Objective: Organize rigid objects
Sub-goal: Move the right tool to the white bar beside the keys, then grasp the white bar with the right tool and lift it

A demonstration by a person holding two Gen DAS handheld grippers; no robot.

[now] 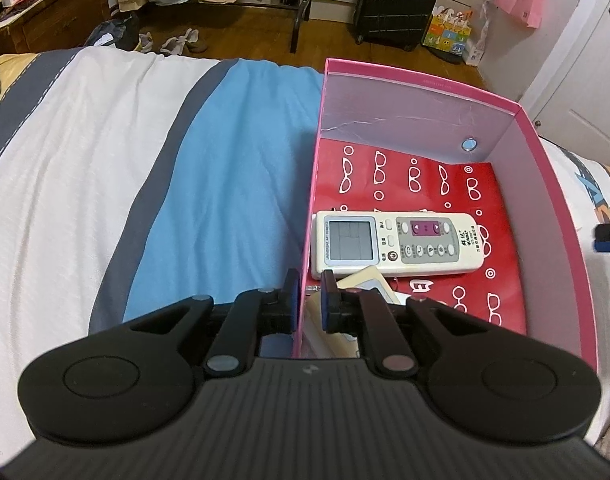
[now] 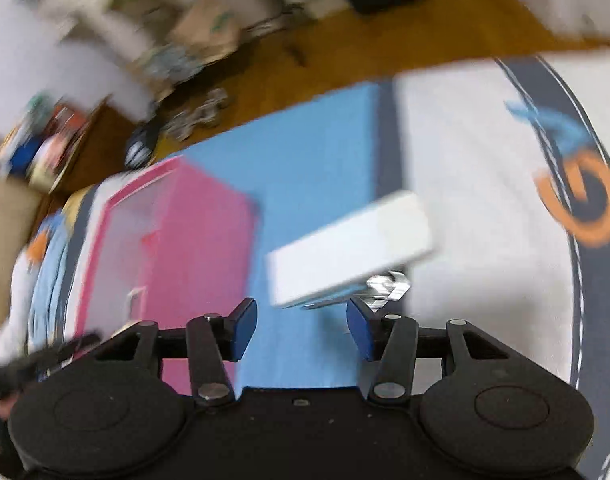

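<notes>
Right hand-held gripper [image 2: 301, 330]: flat white rectangular box [image 2: 351, 248] lay just ahead, slightly right.
My jaws stood released, empty; its long axis ran slantwise. Left hand-held gripper [image 1: 309, 300] clenched the pink cardboard box's wall [image 1: 311, 216].

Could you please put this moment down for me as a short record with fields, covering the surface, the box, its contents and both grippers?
surface: striped white, grey and blue bedspread
container: open pink cardboard box on the bed
in box: white air-conditioner remote control lying flat on red paper printed with glasses
outside box: flat white rectangular object on the bedspread, blurred
left gripper: shut on the box's near left wall
right gripper: open, nothing between the pads, pointing toward the white object
</notes>
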